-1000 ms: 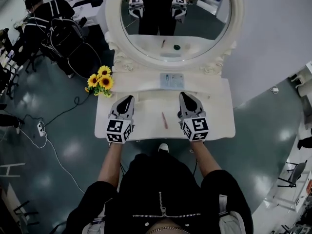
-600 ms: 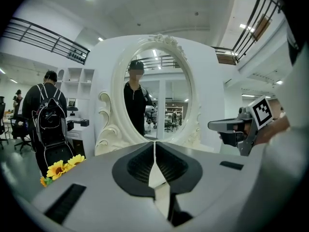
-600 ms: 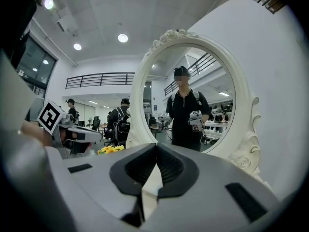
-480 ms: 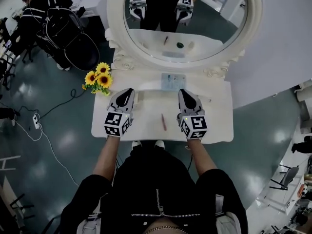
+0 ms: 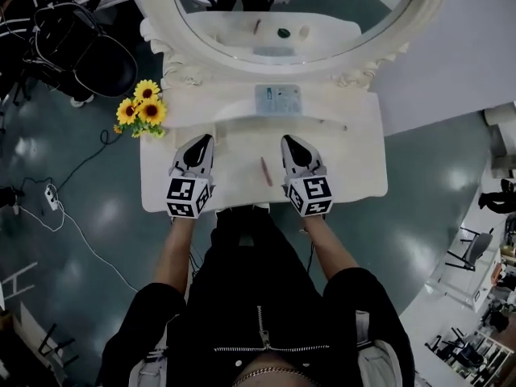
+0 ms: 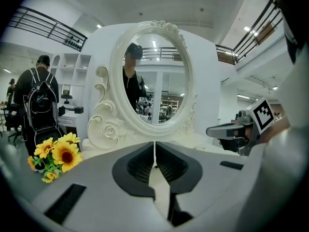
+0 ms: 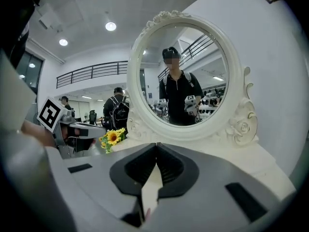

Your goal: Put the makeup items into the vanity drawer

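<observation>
A thin reddish-brown makeup pencil (image 5: 264, 171) lies on the white vanity top (image 5: 355, 176), between my two grippers. A small pale palette (image 5: 278, 99) sits at the foot of the oval mirror (image 5: 403, 31), and a slim stick (image 5: 330, 123) lies to its right. My left gripper (image 5: 203, 140) hovers over the left front of the top, shut and empty, jaws together in the left gripper view (image 6: 154, 144). My right gripper (image 5: 288, 142) is level with it on the pencil's right, also shut and empty (image 7: 156, 145). No drawer shows in any view.
A bunch of sunflowers (image 5: 141, 113) stands at the vanity's left back corner, also in the left gripper view (image 6: 55, 153). The carved mirror frame (image 6: 104, 129) rises behind the top. A person with a backpack (image 6: 41, 105) stands on the left. Cables (image 5: 64, 208) lie on the floor.
Both grippers have sunk lower over the front of the vanity top, staying shut. The head view has shifted, so the vanity sits higher in the picture. The pencil has not moved.
</observation>
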`<state>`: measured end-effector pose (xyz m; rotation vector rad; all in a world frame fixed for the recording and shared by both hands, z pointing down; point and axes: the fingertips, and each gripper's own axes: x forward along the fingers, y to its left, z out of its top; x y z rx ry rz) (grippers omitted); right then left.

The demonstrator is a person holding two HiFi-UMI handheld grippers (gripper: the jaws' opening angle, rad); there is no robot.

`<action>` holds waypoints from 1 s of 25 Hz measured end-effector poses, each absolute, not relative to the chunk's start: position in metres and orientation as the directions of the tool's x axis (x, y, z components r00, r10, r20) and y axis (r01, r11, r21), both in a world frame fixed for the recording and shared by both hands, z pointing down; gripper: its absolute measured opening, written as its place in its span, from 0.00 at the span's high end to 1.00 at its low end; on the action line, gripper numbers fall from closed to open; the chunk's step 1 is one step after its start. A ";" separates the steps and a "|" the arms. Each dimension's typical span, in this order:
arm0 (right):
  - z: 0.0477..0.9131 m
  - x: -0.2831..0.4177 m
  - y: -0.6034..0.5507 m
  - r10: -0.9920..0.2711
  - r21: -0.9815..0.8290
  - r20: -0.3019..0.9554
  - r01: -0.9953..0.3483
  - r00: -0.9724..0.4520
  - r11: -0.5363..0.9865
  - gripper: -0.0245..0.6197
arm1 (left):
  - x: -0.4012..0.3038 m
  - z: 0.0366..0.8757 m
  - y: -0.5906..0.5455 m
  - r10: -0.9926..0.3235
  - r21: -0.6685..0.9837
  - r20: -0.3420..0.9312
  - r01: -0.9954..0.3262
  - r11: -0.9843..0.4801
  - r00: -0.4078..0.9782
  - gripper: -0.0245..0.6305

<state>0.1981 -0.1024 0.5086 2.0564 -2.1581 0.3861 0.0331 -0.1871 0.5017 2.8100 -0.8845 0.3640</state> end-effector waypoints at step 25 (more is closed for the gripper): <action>0.708 0.151 -0.070 -0.680 -0.125 0.709 -0.982 -0.187 0.140 0.74 | -0.036 0.535 -0.178 -0.609 0.099 0.368 -0.681 -0.725 0.702 0.92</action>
